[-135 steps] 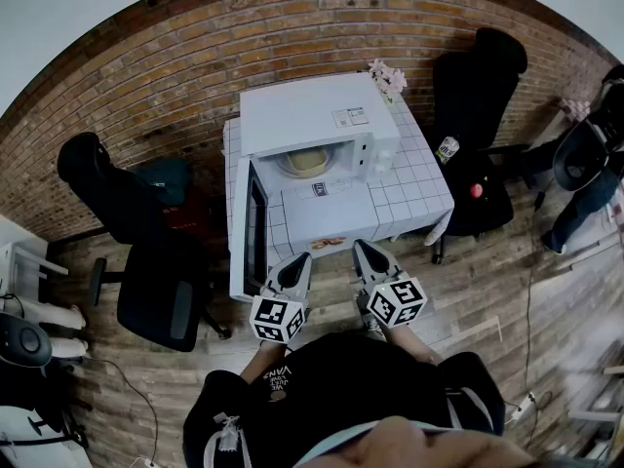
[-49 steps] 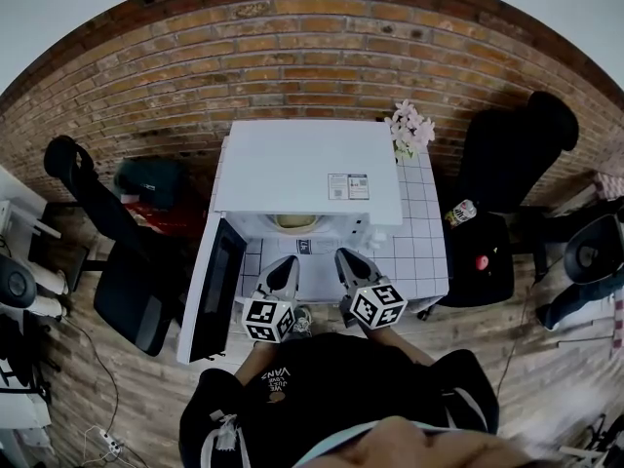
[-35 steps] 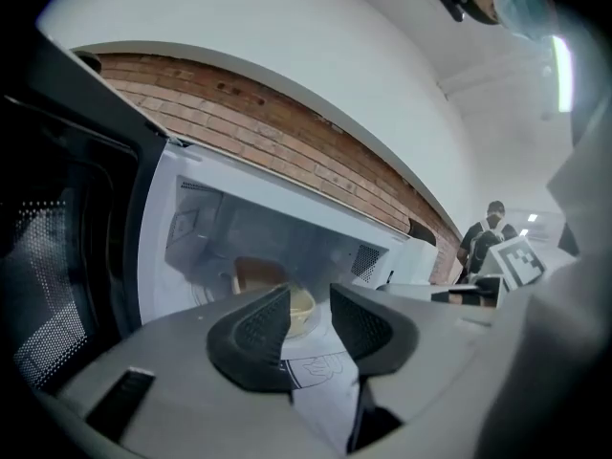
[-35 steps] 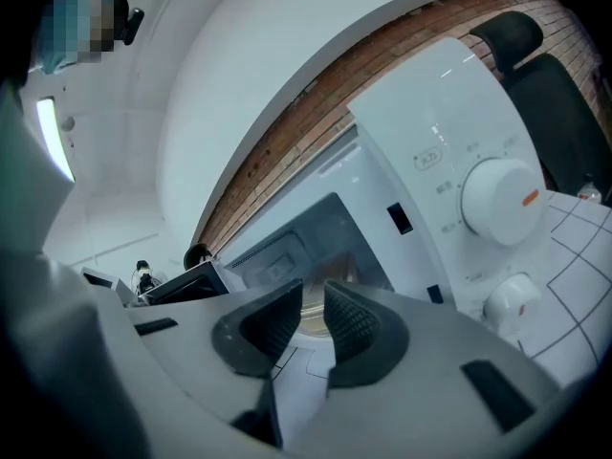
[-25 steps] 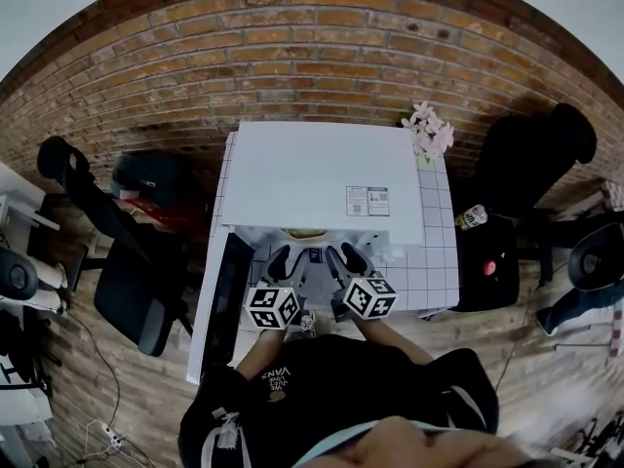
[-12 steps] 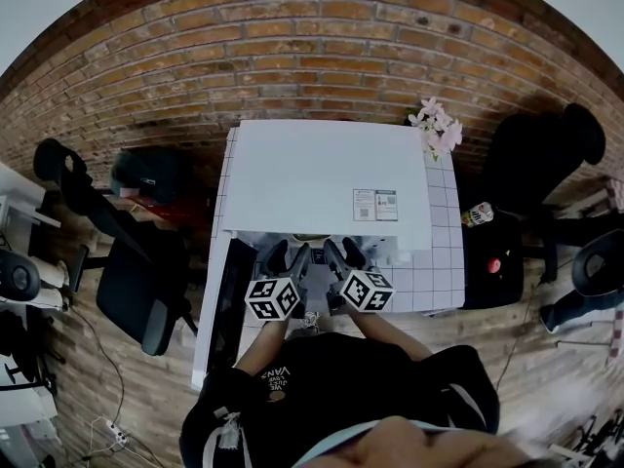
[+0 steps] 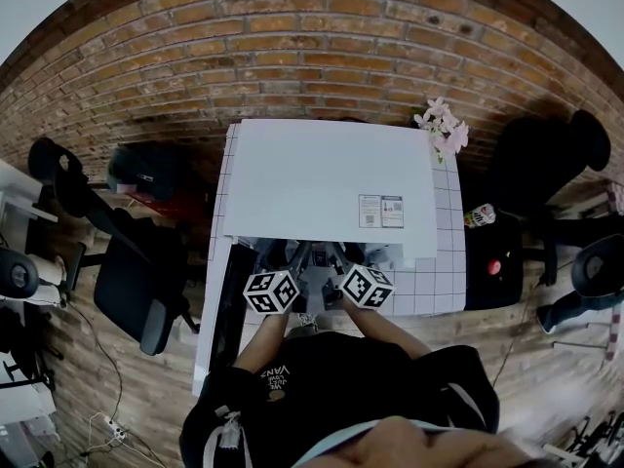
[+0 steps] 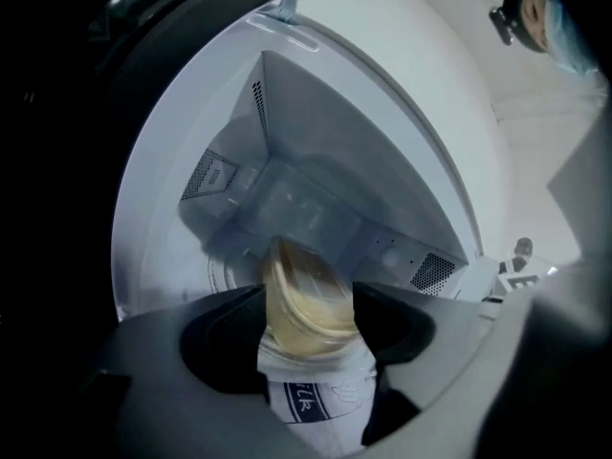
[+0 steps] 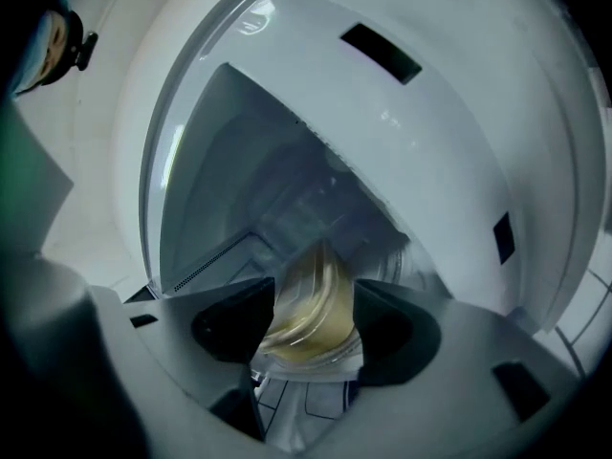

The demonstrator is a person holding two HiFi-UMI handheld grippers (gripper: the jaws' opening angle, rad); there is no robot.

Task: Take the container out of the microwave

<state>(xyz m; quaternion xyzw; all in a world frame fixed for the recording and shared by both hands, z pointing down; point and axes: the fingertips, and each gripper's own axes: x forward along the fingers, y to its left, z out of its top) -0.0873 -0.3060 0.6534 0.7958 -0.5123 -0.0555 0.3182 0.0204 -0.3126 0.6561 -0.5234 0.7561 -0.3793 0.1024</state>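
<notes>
The white microwave (image 7: pixel 327 178) stands on a tiled table, its door (image 7: pixel 231 300) swung open to the left. Inside the cavity sits a clear round container (image 8: pixel 301 295) with pale yellow contents, also visible in the right gripper view (image 9: pixel 316 304). My left gripper (image 7: pixel 283 258) and right gripper (image 7: pixel 341 256) reach side by side into the microwave's mouth. Both sets of jaws are opening. In each gripper view the container shows through the gap, farther in, with the left gripper (image 8: pixel 308 331) and right gripper (image 9: pixel 311 331) not pressing on it. In the head view the microwave's top hides the container.
A white printed sheet (image 8: pixel 306 400) lies on the tiled table (image 7: pixel 444 271) in front of the cavity. Pink flowers (image 7: pixel 441 125) stand at the table's back right corner. Black office chairs (image 7: pixel 132 281) flank the table on the left and right (image 7: pixel 546 164). A brick wall runs behind.
Both grippers have moved forward and slightly down into the microwave's mouth, and their jaws have spread wider. Before that the person stepped up close to the microwave.
</notes>
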